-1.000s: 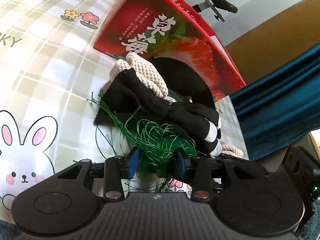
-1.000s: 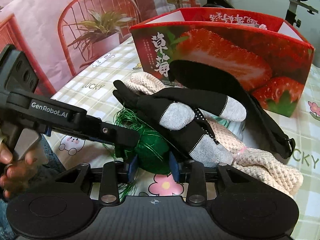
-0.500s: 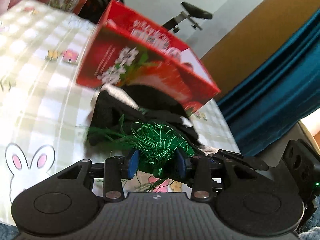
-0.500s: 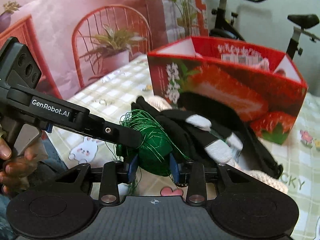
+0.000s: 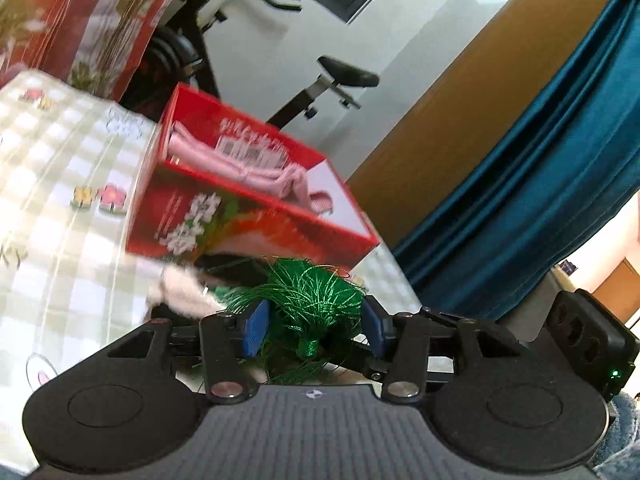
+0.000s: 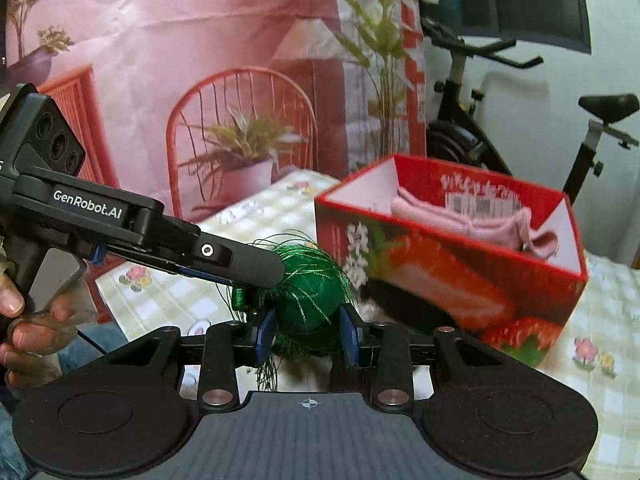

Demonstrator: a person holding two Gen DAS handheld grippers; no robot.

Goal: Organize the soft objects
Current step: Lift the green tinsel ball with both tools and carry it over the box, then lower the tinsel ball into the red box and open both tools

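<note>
The right gripper pinches a green tinsel ball between its two blue pads, which press on the ball's left and right sides. The ball hangs in the air above the checked tablecloth, near and to the left of a red strawberry box. Loose green strands trail down from it in front of the gripper body.

The left gripper reaches in from the left in the right wrist view, its black fingers lying against the upper left of the ball. Its jaws are opening: in the left wrist view the green ball sits between the blue pads, and a gap shows beside the left pad, so they are no longer squeezing it. A hand grips that gripper's handle at the far left edge.

The box stands open on the table, and a pink knitted piece lies inside it. At the near foot of the box, in the left wrist view, a cream knitted thing and something black lie on the cloth, blurred. Behind the table are a printed pink backdrop, an exercise bike and a blue curtain.
</note>
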